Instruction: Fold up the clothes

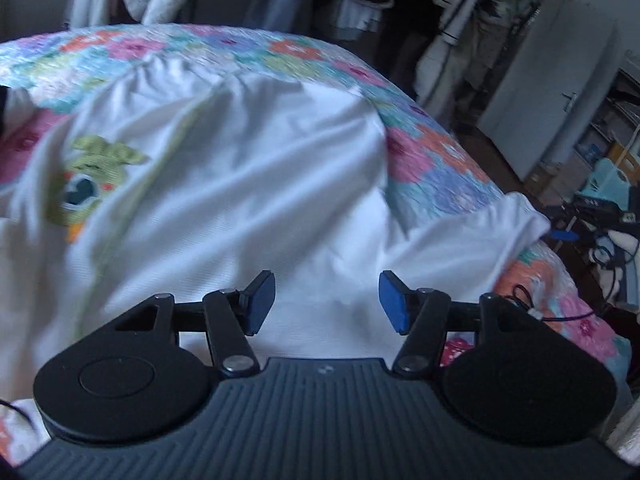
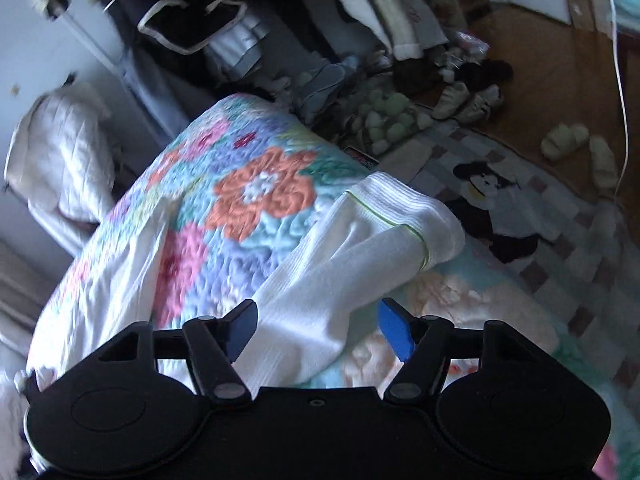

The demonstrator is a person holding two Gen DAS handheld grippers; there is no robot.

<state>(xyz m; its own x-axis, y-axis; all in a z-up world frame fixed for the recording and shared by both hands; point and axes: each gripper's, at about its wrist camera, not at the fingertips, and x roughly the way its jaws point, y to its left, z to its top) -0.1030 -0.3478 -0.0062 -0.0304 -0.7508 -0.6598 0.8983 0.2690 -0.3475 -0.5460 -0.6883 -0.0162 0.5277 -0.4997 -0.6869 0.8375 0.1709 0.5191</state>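
Your left tool [image 1: 327, 303] hangs over the white garment [image 1: 224, 184], its blue pads spread apart and gripping nothing. The garment lies crumpled on the floral quilt [image 1: 420, 152], filling the centre of the left view, green print at left. Your right tool [image 2: 320, 332] is also spread; the garment's ribbed sleeve [image 2: 360, 240] passes between its pads at lower centre, unpinched, draping off the bed edge.

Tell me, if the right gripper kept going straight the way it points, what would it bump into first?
Most likely the white garment's ribbed sleeve, which already lies between the open jaws of the right gripper and stretches ahead over the flowered quilt. Depth is hard to judge here.
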